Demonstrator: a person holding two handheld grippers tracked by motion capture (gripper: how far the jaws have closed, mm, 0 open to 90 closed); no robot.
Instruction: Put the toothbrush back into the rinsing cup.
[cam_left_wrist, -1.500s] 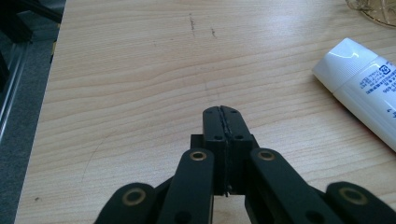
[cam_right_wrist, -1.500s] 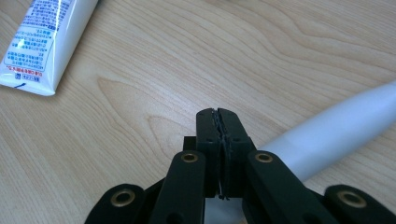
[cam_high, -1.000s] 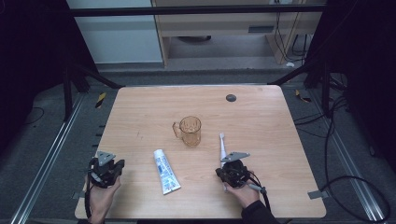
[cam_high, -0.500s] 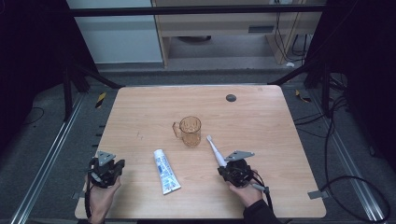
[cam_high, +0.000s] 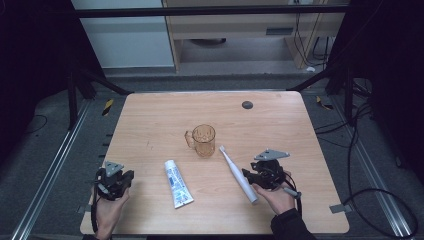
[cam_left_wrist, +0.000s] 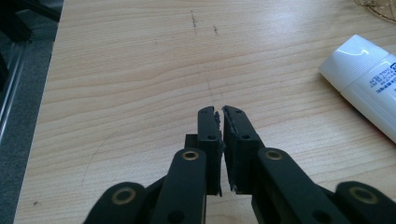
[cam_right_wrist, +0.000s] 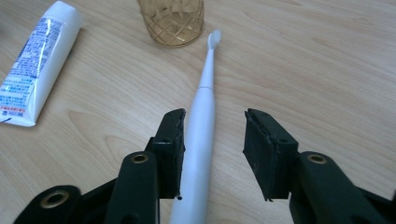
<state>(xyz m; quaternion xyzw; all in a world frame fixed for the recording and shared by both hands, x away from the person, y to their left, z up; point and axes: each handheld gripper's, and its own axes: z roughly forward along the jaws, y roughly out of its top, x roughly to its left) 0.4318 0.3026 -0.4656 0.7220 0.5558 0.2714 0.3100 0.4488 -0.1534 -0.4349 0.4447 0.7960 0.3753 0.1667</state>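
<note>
- High view: toothbrush (cam_high: 238, 174) lies flat on the desk (cam_high: 310, 125), head toward the amber cup (cam_high: 202, 140), handle end by the right tongs (cam_high: 248, 178). Toothpaste tube (cam_high: 177, 183) lies left of it, apart. Left tongs (cam_high: 122, 181) rest near the desk's left front corner, nothing in them.
- Left gripper view: left tongs (cam_left_wrist: 220, 113) nearly closed, a thin slit between the jaws, which have just been opening slightly; nothing between them. Tube cap (cam_left_wrist: 355, 58) at right.
- Right gripper view: right tongs (cam_right_wrist: 212, 125) have just been opening; jaws stand apart over the toothbrush (cam_right_wrist: 201, 128), pads not pressing it.
- Judgement: brush is set down and released; cup is empty, tube untouched.
</note>
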